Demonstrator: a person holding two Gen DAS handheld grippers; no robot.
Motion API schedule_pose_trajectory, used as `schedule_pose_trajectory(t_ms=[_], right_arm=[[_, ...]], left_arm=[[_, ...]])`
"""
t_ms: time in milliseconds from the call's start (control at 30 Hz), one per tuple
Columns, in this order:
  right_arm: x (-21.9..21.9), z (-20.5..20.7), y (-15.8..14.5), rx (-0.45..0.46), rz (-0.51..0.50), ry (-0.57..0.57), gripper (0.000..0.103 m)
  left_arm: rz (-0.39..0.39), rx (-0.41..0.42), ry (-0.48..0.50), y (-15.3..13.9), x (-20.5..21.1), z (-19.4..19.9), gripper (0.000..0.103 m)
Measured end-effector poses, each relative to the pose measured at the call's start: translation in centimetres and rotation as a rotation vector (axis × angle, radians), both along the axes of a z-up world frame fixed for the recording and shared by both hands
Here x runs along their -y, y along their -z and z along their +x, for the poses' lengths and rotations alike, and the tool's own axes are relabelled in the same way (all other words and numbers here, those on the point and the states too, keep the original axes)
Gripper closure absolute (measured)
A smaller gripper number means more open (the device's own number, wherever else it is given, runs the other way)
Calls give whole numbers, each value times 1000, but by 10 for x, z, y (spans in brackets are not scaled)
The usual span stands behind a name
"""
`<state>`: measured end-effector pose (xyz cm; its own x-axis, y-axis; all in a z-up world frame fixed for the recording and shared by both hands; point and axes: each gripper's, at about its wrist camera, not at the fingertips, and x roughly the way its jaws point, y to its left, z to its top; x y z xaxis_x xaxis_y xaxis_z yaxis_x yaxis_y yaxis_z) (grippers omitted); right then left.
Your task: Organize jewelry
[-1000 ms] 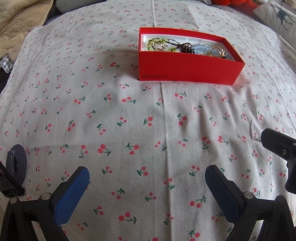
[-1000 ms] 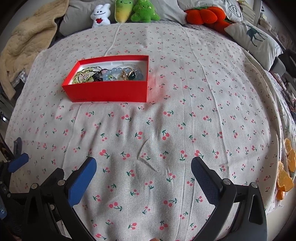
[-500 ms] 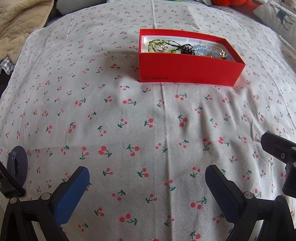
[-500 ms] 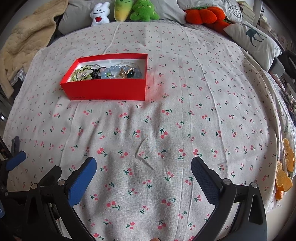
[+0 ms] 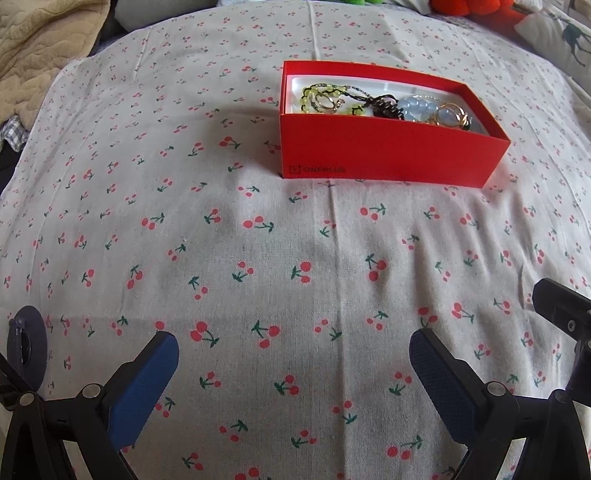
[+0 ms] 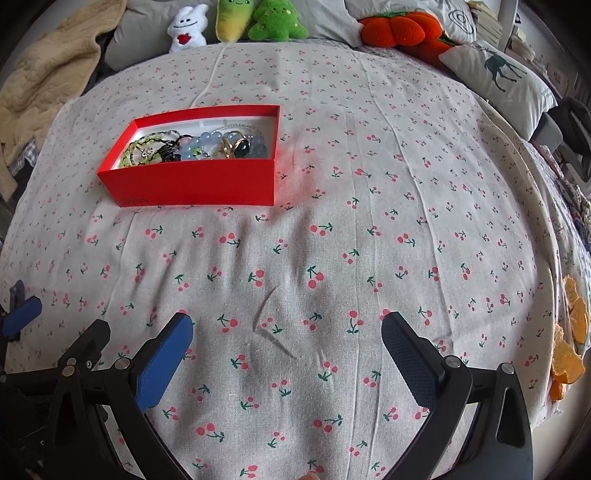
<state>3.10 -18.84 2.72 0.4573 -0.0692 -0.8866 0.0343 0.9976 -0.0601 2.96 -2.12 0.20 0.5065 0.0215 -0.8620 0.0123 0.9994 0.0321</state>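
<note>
A red box [image 5: 388,158] stands on the cherry-print bedspread [image 5: 258,258], ahead of both grippers; it also shows in the right wrist view [image 6: 192,184]. It holds several pieces of jewelry: green beads [image 5: 325,98], a dark pendant [image 5: 388,107], pale blue beads [image 6: 199,142] and a gold ring with a dark stone [image 6: 240,146]. My left gripper [image 5: 291,354] is open and empty, well short of the box. My right gripper [image 6: 286,334] is open and empty, nearer the bed's front.
Plush toys [image 6: 236,18], an orange pumpkin cushion [image 6: 399,29] and a deer pillow [image 6: 498,74] line the bed's far edge. A beige blanket [image 6: 48,74] lies at the far left. Orange shapes [image 6: 569,350] sit at the right edge.
Both views have dropped slightly, so the box sits a little lower and nearer in frame. Both grippers stay open and empty.
</note>
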Motion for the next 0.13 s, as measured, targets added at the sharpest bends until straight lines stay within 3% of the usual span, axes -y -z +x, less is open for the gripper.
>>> schedule_pose_trajectory(t_ms=[133], right_arm=[[7, 11, 11, 44, -4, 40, 0]], left_arm=[[-27, 78, -18, 11, -2, 17, 1]])
